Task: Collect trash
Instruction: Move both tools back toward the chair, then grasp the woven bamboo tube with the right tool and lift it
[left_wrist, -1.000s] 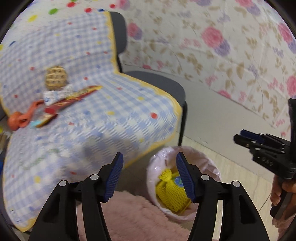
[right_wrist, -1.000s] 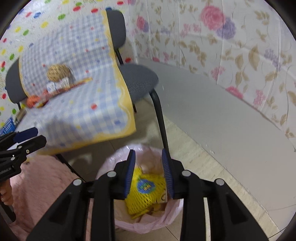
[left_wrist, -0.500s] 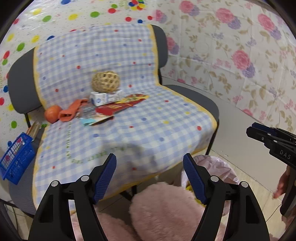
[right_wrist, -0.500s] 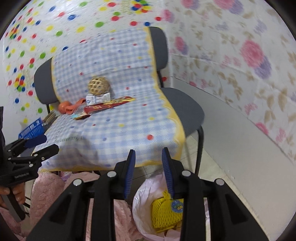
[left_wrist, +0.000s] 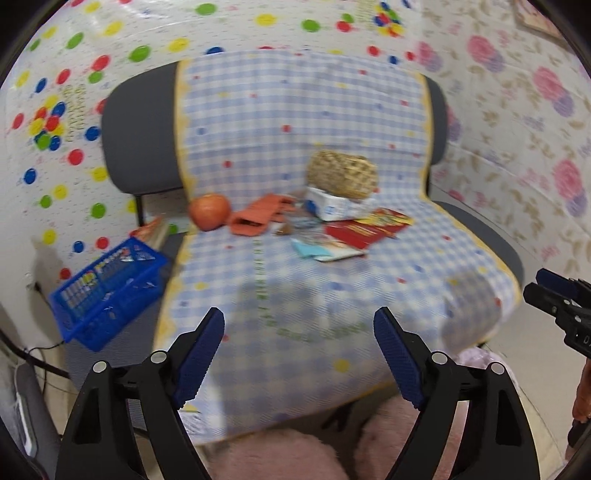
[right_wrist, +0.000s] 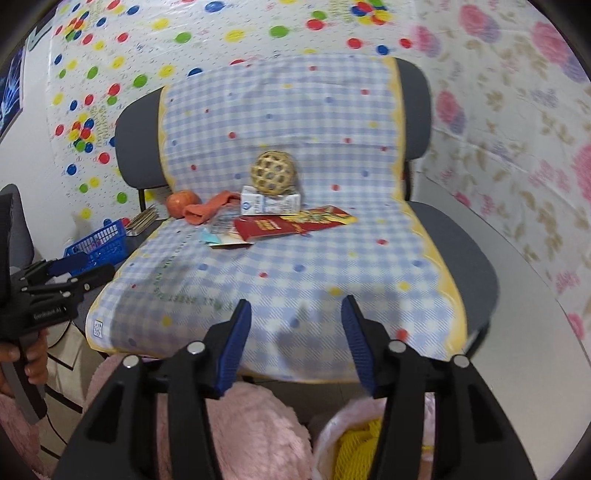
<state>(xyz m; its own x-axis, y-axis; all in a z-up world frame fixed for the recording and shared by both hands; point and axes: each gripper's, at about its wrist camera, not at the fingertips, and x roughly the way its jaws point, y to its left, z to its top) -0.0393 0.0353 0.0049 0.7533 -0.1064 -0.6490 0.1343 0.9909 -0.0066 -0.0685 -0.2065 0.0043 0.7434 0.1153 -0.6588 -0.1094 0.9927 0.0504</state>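
A chair draped in a blue checked cloth (left_wrist: 332, 273) (right_wrist: 317, 266) holds a pile at the back of the seat: a woven ball (left_wrist: 341, 173) (right_wrist: 273, 171) on a white carton (left_wrist: 338, 206) (right_wrist: 269, 202), a red packet (left_wrist: 369, 229) (right_wrist: 291, 223), an orange cloth (left_wrist: 258, 218) (right_wrist: 207, 208), an orange fruit (left_wrist: 208, 212) (right_wrist: 179, 202) and small wrappers (left_wrist: 321, 251) (right_wrist: 225, 236). My left gripper (left_wrist: 299, 354) is open and empty before the seat's front edge. My right gripper (right_wrist: 295, 343) is open and empty, above a pink-lined trash bin (right_wrist: 369, 443) holding a yellow net bag (right_wrist: 360, 448).
A blue plastic basket (left_wrist: 107, 288) (right_wrist: 99, 245) stands left of the chair. A pink fluffy rug (left_wrist: 295, 450) (right_wrist: 240, 428) lies under the grippers. Papered walls close in behind and to the right. Each gripper shows at the edge of the other's view.
Both grippers have lifted from the trash bin and turned toward the chair seat. The right gripper's jaws have opened wider; the left stayed open.
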